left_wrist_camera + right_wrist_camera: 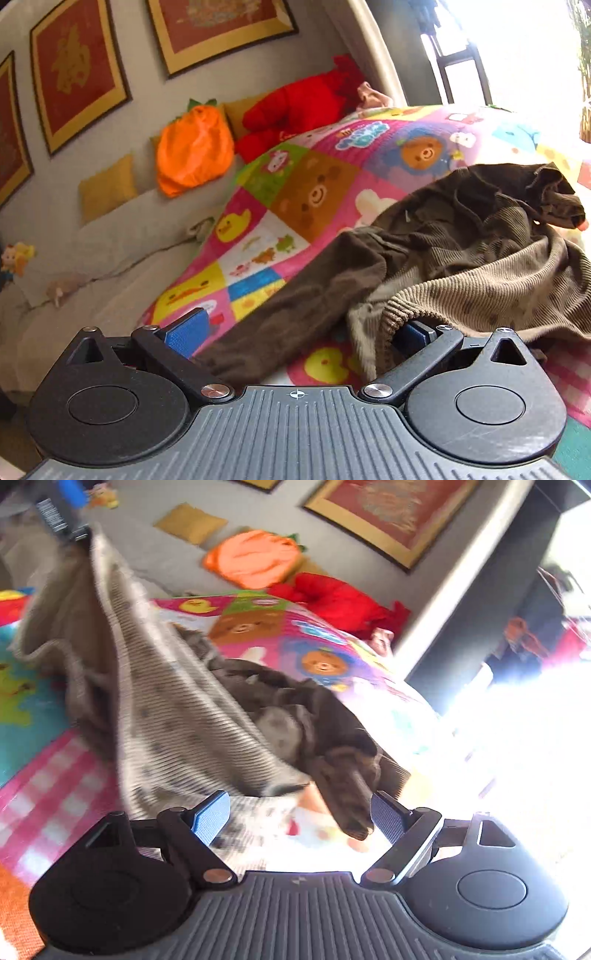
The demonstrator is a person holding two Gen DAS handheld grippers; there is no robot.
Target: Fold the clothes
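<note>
Left wrist | cartoon quilt (314, 192) on bed | framed pictures (79, 70) on wall

We see a ribbed knit garment (480, 266), its cloth matt and corded, paler tan at the hem and darker brown on the smoother sleeve at lower centre. Beneath lies a quilted cloth blanket (303, 192), soft and printed. The left gripper (299, 332) is matt black plastic with shiny metal screws, textured blue pads (186, 332) and a grooved grey base. At upper left, a glossy orange satin cushion (194, 147).
</note>
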